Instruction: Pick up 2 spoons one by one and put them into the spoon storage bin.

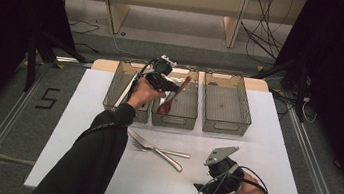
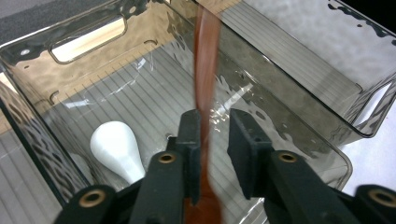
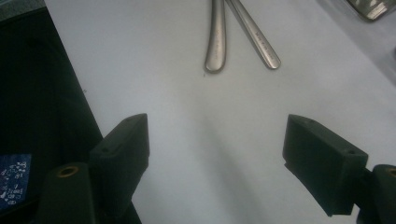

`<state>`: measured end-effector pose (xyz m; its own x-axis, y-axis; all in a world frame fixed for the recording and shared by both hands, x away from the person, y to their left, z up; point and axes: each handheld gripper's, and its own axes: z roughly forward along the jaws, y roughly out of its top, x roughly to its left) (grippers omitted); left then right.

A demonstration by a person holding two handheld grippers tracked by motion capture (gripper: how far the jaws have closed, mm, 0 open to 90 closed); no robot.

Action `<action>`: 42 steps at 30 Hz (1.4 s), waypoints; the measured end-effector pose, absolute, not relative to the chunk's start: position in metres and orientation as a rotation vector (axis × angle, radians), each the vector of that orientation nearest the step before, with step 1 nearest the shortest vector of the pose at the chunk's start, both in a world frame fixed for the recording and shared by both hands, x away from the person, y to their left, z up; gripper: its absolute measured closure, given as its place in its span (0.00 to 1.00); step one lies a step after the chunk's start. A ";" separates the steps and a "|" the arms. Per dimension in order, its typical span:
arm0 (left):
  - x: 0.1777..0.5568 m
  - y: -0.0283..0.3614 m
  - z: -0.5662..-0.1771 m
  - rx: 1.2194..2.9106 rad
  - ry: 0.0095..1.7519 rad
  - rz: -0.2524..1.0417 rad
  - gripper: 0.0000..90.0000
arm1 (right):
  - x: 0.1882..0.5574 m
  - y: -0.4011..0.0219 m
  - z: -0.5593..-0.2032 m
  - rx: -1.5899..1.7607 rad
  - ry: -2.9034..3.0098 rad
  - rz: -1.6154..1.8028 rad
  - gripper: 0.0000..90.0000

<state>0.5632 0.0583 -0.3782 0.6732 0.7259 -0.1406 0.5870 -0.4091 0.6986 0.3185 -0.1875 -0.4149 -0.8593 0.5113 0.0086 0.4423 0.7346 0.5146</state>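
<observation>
Left gripper (image 1: 170, 84) over the middle bin (image 1: 176, 97) with a brown wooden spoon (image 1: 171, 98) between its jaws; right gripper (image 1: 200, 187) idle on the near desk (image 1: 273, 155).

In the left gripper view the spoon (image 2: 205, 88) ran blurred between the 2 jaws, against the left pad with a gap to the right pad, so the jaws were parted and not pinching it; the spoon stood tilted, bowl low inside the middle of 3 clear bins, handle leaning on the bin's far right rim; a white spoon-like piece (image 2: 116, 149) lay on the bin floor beside it; the right gripper (image 3: 215, 154) hovered above bare desk with jaws spread wide and nothing between them; a metal knife (image 1: 155, 149) and fork (image 1: 163, 151) lay crossed on the desk ahead of it.
</observation>
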 end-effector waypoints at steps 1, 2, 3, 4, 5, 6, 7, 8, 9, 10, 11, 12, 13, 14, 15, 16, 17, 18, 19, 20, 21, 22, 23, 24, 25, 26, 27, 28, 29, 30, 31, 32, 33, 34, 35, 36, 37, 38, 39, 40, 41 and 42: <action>0.562 0.059 -0.377 2.139 1.006 0.234 0.79 | 0.318 -0.188 -0.415 0.774 2.800 0.779 0.27; 0.562 0.059 -0.376 2.143 1.011 0.232 0.77 | 0.318 -0.188 -0.415 0.769 2.801 0.778 0.27; 0.561 0.060 -0.375 2.149 1.014 0.224 0.74 | 0.319 -0.188 -0.415 0.770 2.802 0.779 0.26; 0.559 0.060 -0.374 2.160 1.009 0.220 0.71 | 0.319 -0.188 -0.415 0.772 2.801 0.780 0.26; 0.557 0.061 -0.372 2.166 1.005 0.219 0.69 | 0.319 -0.188 -0.414 0.774 2.799 0.778 0.26; 0.555 0.063 -0.370 2.168 1.001 0.216 0.67 | 0.319 -0.188 -0.414 0.774 2.799 0.779 0.26; 0.553 0.064 -0.367 2.164 1.000 0.210 0.63 | 0.319 -0.188 -0.414 0.776 2.799 0.778 0.27; 0.551 0.066 -0.365 2.159 0.996 0.207 0.60 | 0.319 -0.188 -0.414 0.776 2.799 0.778 0.26; 0.548 0.067 -0.363 2.156 0.991 0.203 0.57 | 0.319 -0.188 -0.414 0.777 2.798 0.781 0.27; 0.545 0.069 -0.362 2.160 0.971 0.196 0.53 | 0.319 -0.188 -0.414 0.776 2.797 0.782 0.26; 0.542 0.071 -0.360 2.164 0.960 0.190 0.50 | 0.319 -0.188 -0.414 0.776 2.796 0.781 0.26; 0.540 0.073 -0.359 2.164 0.955 0.197 0.48 | 0.319 -0.188 -0.414 0.777 2.796 0.782 0.26; 0.537 0.075 -0.357 2.159 0.954 0.199 0.46 | 0.319 -0.187 -0.414 0.779 2.795 0.781 0.26; 0.534 0.078 -0.356 2.164 0.945 0.199 0.43 | 0.319 -0.187 -0.414 0.779 2.797 0.776 0.26; 0.530 0.080 -0.355 2.164 0.936 0.199 0.42 | 0.319 -0.187 -0.415 0.778 2.798 0.774 0.26; 0.526 0.081 -0.355 2.169 0.925 0.202 0.41 | 0.319 -0.187 -0.415 0.780 2.797 0.777 0.26; 0.521 0.083 -0.355 2.179 0.918 0.203 0.39 | 0.319 -0.187 -0.415 0.778 2.798 0.775 0.26; 0.517 0.085 -0.355 2.185 0.909 0.203 0.38 | 0.319 -0.186 -0.415 0.787 2.793 0.781 0.26; 0.514 0.087 -0.355 2.188 0.901 0.202 0.37 | 0.319 -0.186 -0.415 0.790 2.791 0.778 0.26; 0.510 0.090 -0.355 2.191 0.895 0.201 0.36 | 0.319 -0.186 -0.415 0.790 2.790 0.778 0.26; 0.506 0.092 -0.355 2.185 0.890 0.204 0.35 | 0.319 -0.186 -0.415 0.784 2.794 0.776 0.26; 0.502 0.095 -0.356 2.180 0.883 0.202 0.34 | 0.319 -0.186 -0.415 0.784 2.793 0.775 0.26; 0.498 0.098 -0.356 2.173 0.872 0.199 0.33 | 0.319 -0.186 -0.415 0.789 2.790 0.778 0.26; 0.495 0.102 -0.356 2.175 0.855 0.199 0.33 | 0.319 -0.186 -0.415 0.787 2.789 0.778 0.26; 0.491 0.106 -0.357 2.160 0.854 0.196 0.33 | 0.319 -0.185 -0.415 0.786 2.788 0.779 0.26; 0.489 0.109 -0.357 2.149 0.855 0.194 0.32 | 0.319 -0.186 -0.415 0.786 2.784 0.781 0.26; 0.485 0.113 -0.357 2.140 0.851 0.190 0.31 | 0.319 -0.186 -0.415 0.783 2.783 0.778 0.26; 0.483 0.115 -0.358 2.133 0.848 0.187 0.30 | 0.320 -0.186 -0.415 0.791 2.778 0.785 0.26; 0.479 0.118 -0.358 2.124 0.843 0.186 0.29 | 0.320 -0.186 -0.415 0.793 2.776 0.790 0.26; 0.476 0.121 -0.358 2.120 0.835 0.188 0.28 | 0.320 -0.186 -0.415 0.798 2.775 0.787 0.26; 0.472 0.124 -0.359 2.109 0.832 0.189 0.28 | 0.320 -0.186 -0.415 0.800 2.775 0.788 0.26; 0.469 0.126 -0.360 2.102 0.832 0.183 0.28 | 0.320 -0.186 -0.415 0.801 2.771 0.789 0.26; 0.465 0.128 -0.361 2.109 0.829 0.177 0.28 | 0.320 -0.185 -0.415 0.801 2.769 0.788 0.27; 0.464 0.129 -0.362 2.110 0.831 0.187 0.27 | 0.320 -0.185 -0.415 0.797 2.772 0.788 0.27; 0.461 0.131 -0.363 2.114 0.830 0.195 0.27 | 0.320 -0.184 -0.415 0.798 2.769 0.791 0.27; 0.458 0.132 -0.364 2.103 0.830 0.190 0.27 | 0.320 -0.184 -0.415 0.786 2.776 0.787 0.27; 0.455 0.133 -0.367 2.106 0.825 0.183 0.27 | 0.320 -0.183 -0.415 0.785 2.774 0.787 0.27; 0.453 0.134 -0.369 2.120 0.819 0.181 0.27 | 0.320 -0.183 -0.415 0.789 2.770 0.789 0.27; 0.450 0.136 -0.372 2.125 0.822 0.185 0.26 | 0.320 -0.183 -0.415 0.788 2.770 0.789 0.27; 0.448 0.137 -0.374 2.126 0.821 0.182 0.26 | 0.320 -0.183 -0.415 0.788 2.769 0.788 0.27; 0.445 0.138 -0.375 2.127 0.819 0.179 0.26 | 0.320 -0.183 -0.415 0.789 2.768 0.787 0.27; 0.442 0.139 -0.377 2.126 0.820 0.180 0.26 | 0.319 -0.183 -0.415 0.781 2.770 0.786 0.27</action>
